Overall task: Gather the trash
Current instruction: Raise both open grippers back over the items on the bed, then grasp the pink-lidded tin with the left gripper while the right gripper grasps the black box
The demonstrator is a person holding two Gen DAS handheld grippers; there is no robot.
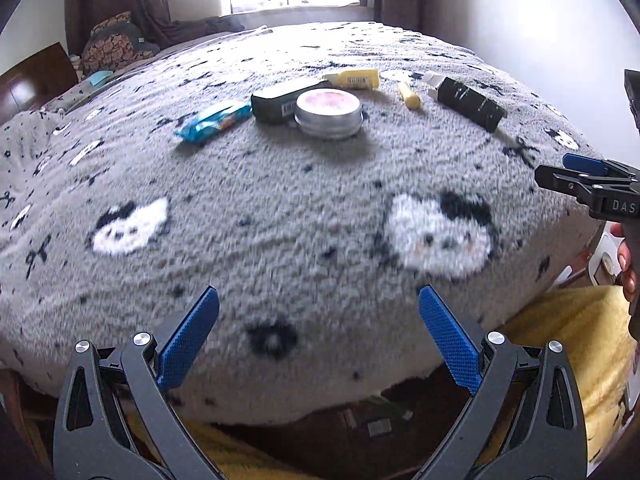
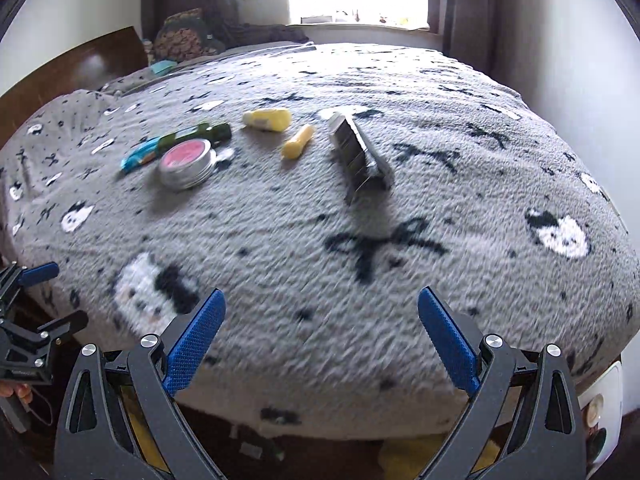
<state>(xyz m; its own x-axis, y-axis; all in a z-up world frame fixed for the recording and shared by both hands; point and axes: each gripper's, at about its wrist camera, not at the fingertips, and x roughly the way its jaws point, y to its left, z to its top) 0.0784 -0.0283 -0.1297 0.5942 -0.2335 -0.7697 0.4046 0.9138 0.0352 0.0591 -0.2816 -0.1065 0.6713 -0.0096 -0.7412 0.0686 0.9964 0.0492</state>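
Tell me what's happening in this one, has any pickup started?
Not yet. A person holds a claw in each hand above the near edge of a bed covered by a grey patterned blanket. The left claw and right claw are both open and empty. The items lie untouched farther up the bed: a blue wrapper, a round tin, a dark green box, a yellow bottle, a small yellow tube and a black carton.

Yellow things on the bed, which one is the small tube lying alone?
The slim yellow tube, lying alone between the fatter yellow bottle and the black carton.
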